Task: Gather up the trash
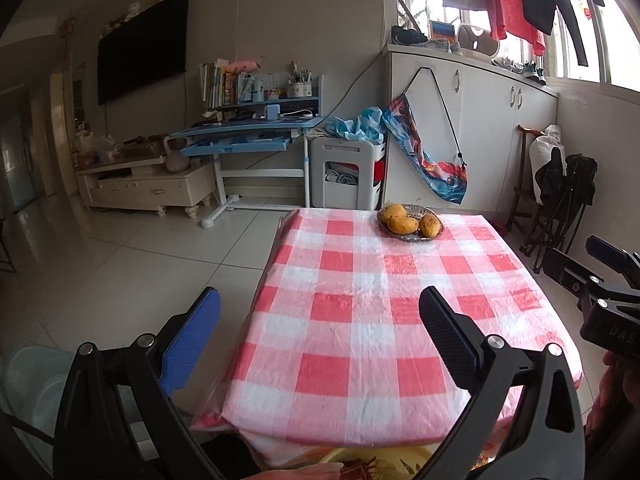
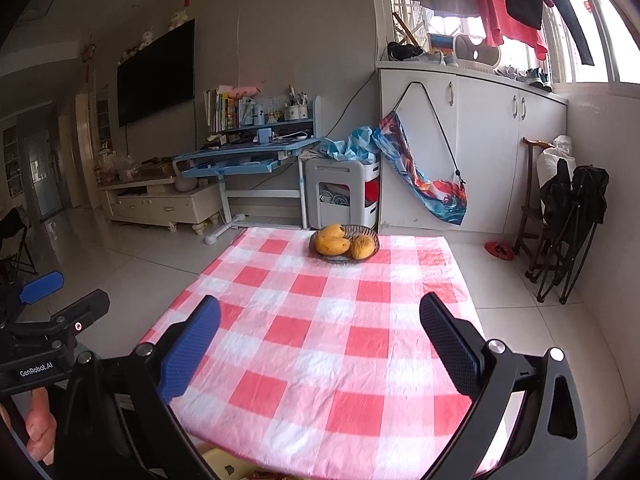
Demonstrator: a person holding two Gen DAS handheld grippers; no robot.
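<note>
Left wrist view: left claw [image 1: 320,312] spread wide, holding nothing, above the near end of the table with red-and-white checked plastic cloth [image 1: 360,320]; woven basket of yellow mangoes [image 1: 412,223] at far end. Right wrist view: right claw [image 2: 320,320] likewise wide, empty, over the cloth; trash location cannot be told.

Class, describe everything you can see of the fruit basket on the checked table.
The fruit basket is a shallow, dark bowl that looks like woven wire. It stands upright near the far edge of the red-and-white checked tablecloth. It holds three yellow-orange fruits, probably mangoes. Neither gripper touches it.
</note>
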